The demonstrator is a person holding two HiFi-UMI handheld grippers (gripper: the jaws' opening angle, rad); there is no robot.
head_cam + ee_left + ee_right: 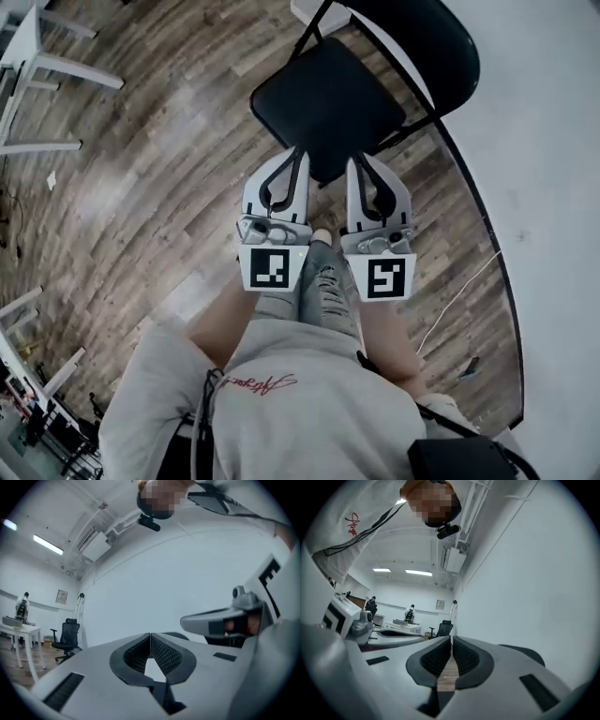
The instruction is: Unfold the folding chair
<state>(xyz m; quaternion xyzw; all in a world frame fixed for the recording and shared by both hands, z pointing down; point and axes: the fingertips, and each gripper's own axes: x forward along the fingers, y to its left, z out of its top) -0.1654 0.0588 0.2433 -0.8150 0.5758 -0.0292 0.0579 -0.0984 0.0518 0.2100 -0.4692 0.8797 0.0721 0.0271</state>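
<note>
The black folding chair stands open on the wood floor by the white wall, with its seat [328, 103] flat and its backrest [427, 42] toward the wall. My left gripper [299, 153] and right gripper [355, 162] are held side by side above the person's legs, pointing at the seat's near edge. Neither touches the chair. In the left gripper view the left gripper [150, 637] has its jaws together with nothing between them. The right gripper [451, 640] looks the same in its own view, shut and empty. A dark rounded edge, probably the backrest [527, 654], shows past its jaws.
The white wall [553, 187] runs close along the right of the chair. White table legs [37, 66] stand at the far left. A thin cable [459, 291] lies on the floor by the wall. An office chair [65, 637] and a white desk [18, 632] stand farther off.
</note>
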